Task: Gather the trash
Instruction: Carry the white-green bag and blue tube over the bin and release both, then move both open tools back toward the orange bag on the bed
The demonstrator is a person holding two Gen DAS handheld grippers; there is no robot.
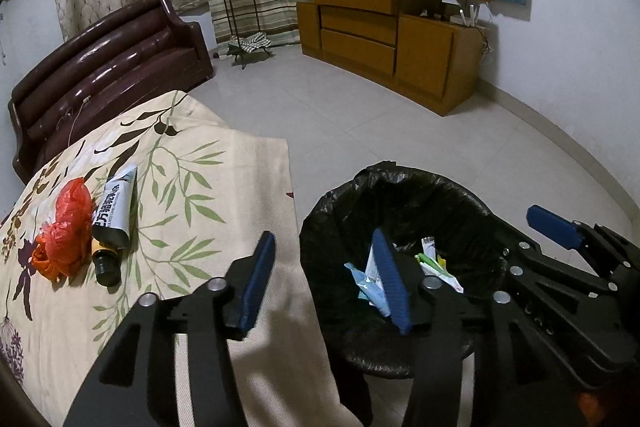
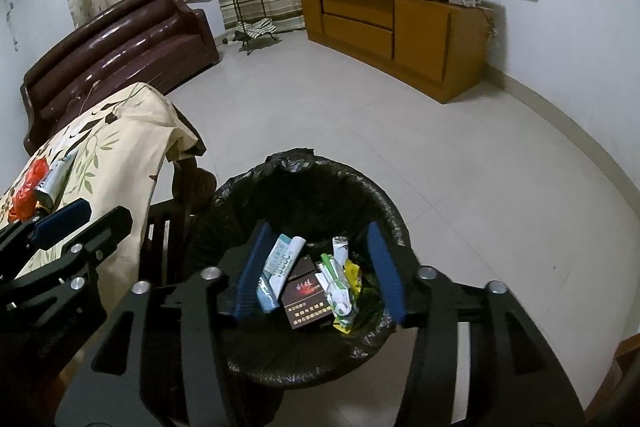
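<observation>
Nearest, both grippers hang spread and empty: the right gripper [image 2: 318, 273] over the black-lined trash bin [image 2: 384, 215], where wrappers and a cigarette pack [image 2: 306, 301] lie, the left gripper [image 1: 326, 281] at the worktop's [image 1: 248, 163] edge. Further left wait the red plastic bag [image 1: 66, 227] and squeezed tube [image 1: 114, 213]; best approached low, pinching the tube mid-body.

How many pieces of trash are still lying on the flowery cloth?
2: a crumpled red plastic bag near the cloth's left edge, and a squeezed tube lying right beside it. More may hide outside the picture.
</observation>
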